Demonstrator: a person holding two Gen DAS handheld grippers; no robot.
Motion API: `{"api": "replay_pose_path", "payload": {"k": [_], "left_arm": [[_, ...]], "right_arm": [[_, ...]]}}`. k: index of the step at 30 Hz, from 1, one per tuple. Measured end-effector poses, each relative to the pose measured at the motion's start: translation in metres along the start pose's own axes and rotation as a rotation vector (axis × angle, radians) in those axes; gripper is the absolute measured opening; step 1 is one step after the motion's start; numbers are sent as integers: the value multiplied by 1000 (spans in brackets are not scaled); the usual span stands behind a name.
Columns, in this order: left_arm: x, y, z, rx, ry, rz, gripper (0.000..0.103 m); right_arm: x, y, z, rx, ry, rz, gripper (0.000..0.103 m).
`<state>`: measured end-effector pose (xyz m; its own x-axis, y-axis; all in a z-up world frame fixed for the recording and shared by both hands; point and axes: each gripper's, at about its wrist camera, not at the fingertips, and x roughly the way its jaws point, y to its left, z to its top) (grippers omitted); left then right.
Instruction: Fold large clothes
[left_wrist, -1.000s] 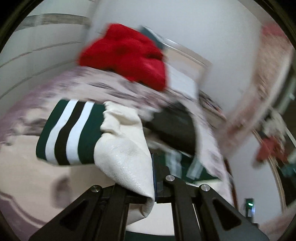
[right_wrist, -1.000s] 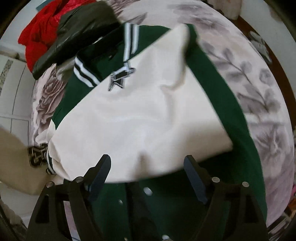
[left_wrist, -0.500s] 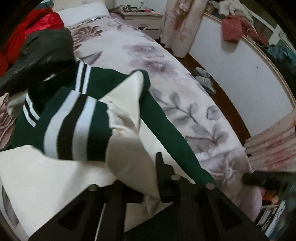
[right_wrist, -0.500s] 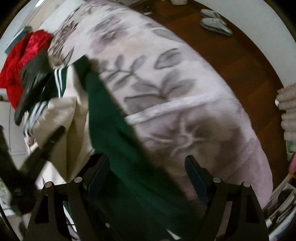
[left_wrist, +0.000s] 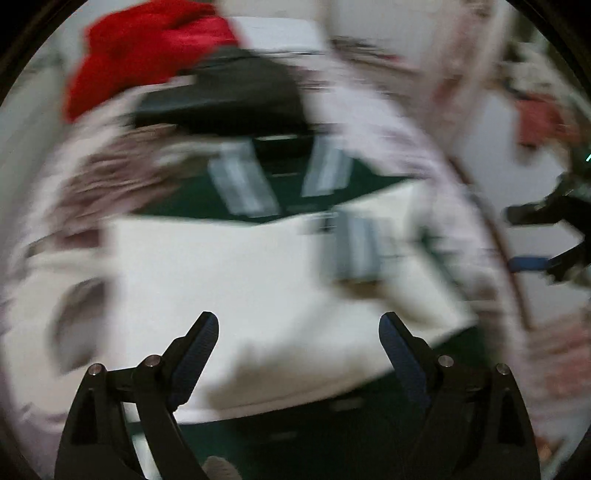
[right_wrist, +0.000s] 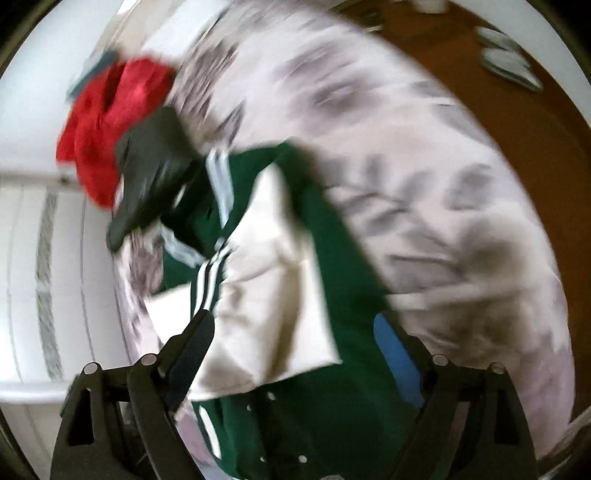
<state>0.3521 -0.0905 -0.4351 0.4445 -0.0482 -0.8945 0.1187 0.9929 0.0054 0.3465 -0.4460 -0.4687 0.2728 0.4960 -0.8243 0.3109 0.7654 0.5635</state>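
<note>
A green varsity jacket (left_wrist: 192, 201) with cream sleeves lies on the bed, blurred by motion. In the left wrist view a cream sleeve (left_wrist: 240, 266) is folded across the body, its striped cuff (left_wrist: 354, 247) to the right. My left gripper (left_wrist: 297, 317) hovers over this sleeve, its jaws opening and nothing pressed between them. In the right wrist view the jacket (right_wrist: 343, 258) runs up the middle with the cream sleeve (right_wrist: 273, 295) on top. My right gripper (right_wrist: 295, 317) is above it, jaws opening wide, pads clear of the cloth.
A red garment (right_wrist: 110, 122) and a black garment (right_wrist: 151, 166) are piled at the jacket's collar end. The floral bedspread (right_wrist: 424, 166) stretches to the right. Beyond it are a wooden floor (right_wrist: 517, 122) and slippers (right_wrist: 506, 59).
The left gripper has let go of the cream sleeve and its jaws have spread wide. The sleeve now lies across the jacket. The right wrist view has swung back over the jacket.
</note>
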Motion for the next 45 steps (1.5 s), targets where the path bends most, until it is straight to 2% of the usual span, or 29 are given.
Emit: {"api": "replay_pose_path", "payload": {"k": [3,6,8,11,13,15,16,19,20,21,24,27,30,31,32,33,34,35,37,39,40,41,42,43,45], "left_arm": [[28,54,-13,-53,74,229,89],[64,96,-18,-115,137,336,89],[85,114,-19,-143,170,344,92],[102,125,-20,-189,203,300,95],[104,129,-21,-201,207,281,97],[103,135,-23,-229,202,262,98],[102,138,-24,-246,200,252,98],[95,144,-27,-277,197,240,98],[92,144,-27,-278,193,241,98],[90,144,-26,-277,190,246,98],[79,145,-24,-280,170,258,98],[71,146,-24,-287,159,272,98],[80,151,-26,-275,186,310,98],[83,154,-27,-274,188,319,98],[86,157,-27,-274,192,324,98],[89,160,-26,-275,196,329,98],[89,162,-25,-274,194,338,98],[88,164,-23,-269,186,355,98],[88,167,-21,-268,181,372,98],[90,171,-22,-290,192,371,98],[89,172,-23,-304,199,372,98],[86,171,-24,-309,201,374,97],[80,168,-25,-308,198,372,97],[73,164,-28,-301,193,370,97],[53,150,-36,-282,191,359,97]], "right_arm": [[44,57,6,-109,58,-48,90],[92,119,10,-218,99,-94,90],[124,153,10,-311,134,-148,90],[172,184,1,-512,218,-330,90],[183,175,-5,-587,264,-441,88],[165,147,-1,-557,244,-518,88],[146,125,4,-505,224,-526,88],[92,57,14,-307,180,-529,88],[68,29,17,-215,158,-504,88],[52,14,19,-161,137,-469,88],[11,-18,23,-19,41,-257,88],[17,-27,26,10,40,-114,89],[63,-25,26,30,173,-93,89],[81,-19,25,0,224,-116,62],[89,-9,23,-59,225,-176,42],[92,0,22,-102,213,-205,37],[88,13,22,-147,178,-207,16],[78,26,22,-182,129,-183,12],[48,45,25,-220,-4,-125,11],[36,44,32,-225,-81,-141,11],[45,33,39,-198,-41,-170,11],[62,22,43,-176,53,-201,12],[73,13,44,-155,129,-238,16],[76,7,41,-139,161,-257,23],[56,1,28,-140,139,-237,30]]}}
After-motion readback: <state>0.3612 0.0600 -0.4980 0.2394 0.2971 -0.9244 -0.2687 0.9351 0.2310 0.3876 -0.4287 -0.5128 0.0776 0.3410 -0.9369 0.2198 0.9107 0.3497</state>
